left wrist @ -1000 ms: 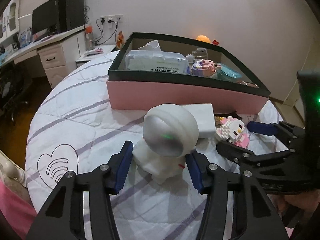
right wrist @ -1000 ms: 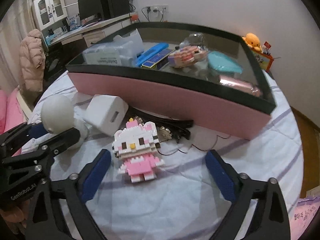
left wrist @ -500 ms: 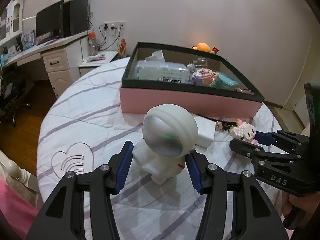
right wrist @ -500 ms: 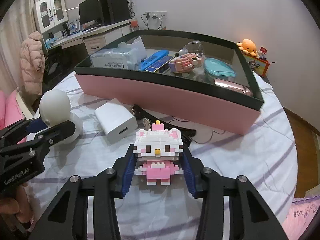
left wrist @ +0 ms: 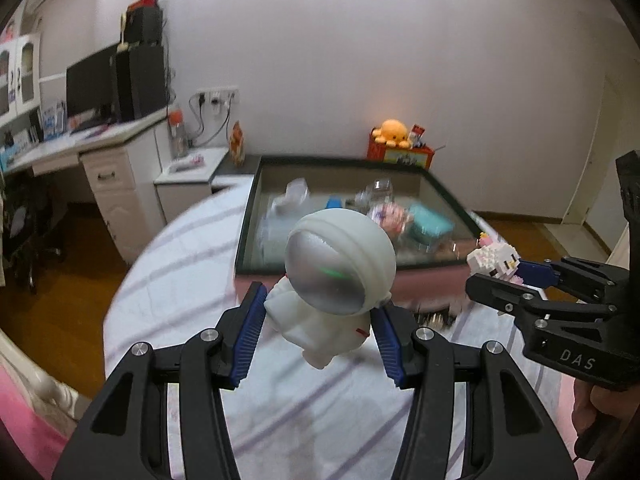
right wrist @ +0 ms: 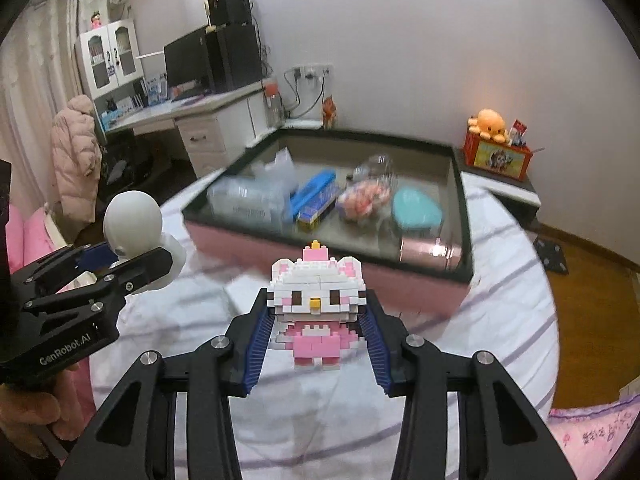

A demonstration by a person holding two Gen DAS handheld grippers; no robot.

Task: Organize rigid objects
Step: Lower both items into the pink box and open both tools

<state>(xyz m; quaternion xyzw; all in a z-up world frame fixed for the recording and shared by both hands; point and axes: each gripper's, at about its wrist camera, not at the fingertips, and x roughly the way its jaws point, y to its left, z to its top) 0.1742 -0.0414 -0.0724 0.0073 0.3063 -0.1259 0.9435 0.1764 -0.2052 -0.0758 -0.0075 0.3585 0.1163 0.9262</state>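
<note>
Two grippers clamp toys: left gripper (left wrist: 320, 334) a smooth round-helmeted astronaut (left wrist: 340, 276), right gripper (right wrist: 316, 340) a knobbly brick cat (right wrist: 316, 304), both mid-frame below the black-rimmed box (right wrist: 464, 216).

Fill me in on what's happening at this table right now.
A person is tidying toys with a handheld gripper in each hand. The left gripper is shut on a white astronaut figure, and the right gripper is shut on a pink and white block-built cat. Both toys are held up off the striped tablecloth, in front of the pink box, which already holds several items.
</note>
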